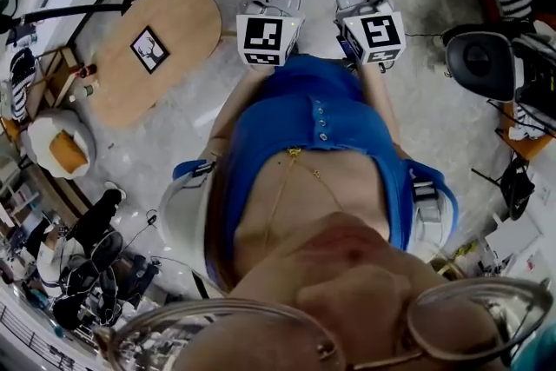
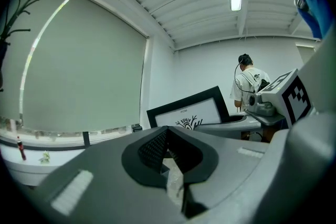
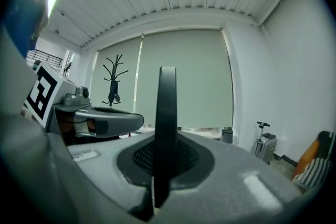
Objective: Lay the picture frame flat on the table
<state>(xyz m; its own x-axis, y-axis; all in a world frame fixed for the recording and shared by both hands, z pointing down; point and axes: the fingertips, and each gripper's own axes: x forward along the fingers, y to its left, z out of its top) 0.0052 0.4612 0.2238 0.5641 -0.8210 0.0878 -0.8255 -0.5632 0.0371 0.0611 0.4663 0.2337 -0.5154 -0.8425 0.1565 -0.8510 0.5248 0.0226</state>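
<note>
The right gripper (image 3: pixel 164 162) pinches the black picture frame (image 3: pixel 167 102), which stands up on its thin edge. The left gripper (image 2: pixel 168 134) is closed on nothing. Another frame (image 1: pixel 149 49) lies flat on the wooden table (image 1: pixel 178 9). A white tub (image 1: pixel 35 135) holds something orange (image 1: pixel 65 150).

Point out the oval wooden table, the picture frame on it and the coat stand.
oval wooden table (image 1: pixel 178 9), head view, bare top beside the frame
picture frame (image 1: pixel 149 49), head view, middle of its deer print
coat stand (image 3: pixel 114 81), right gripper view, trunk below the branches
</note>
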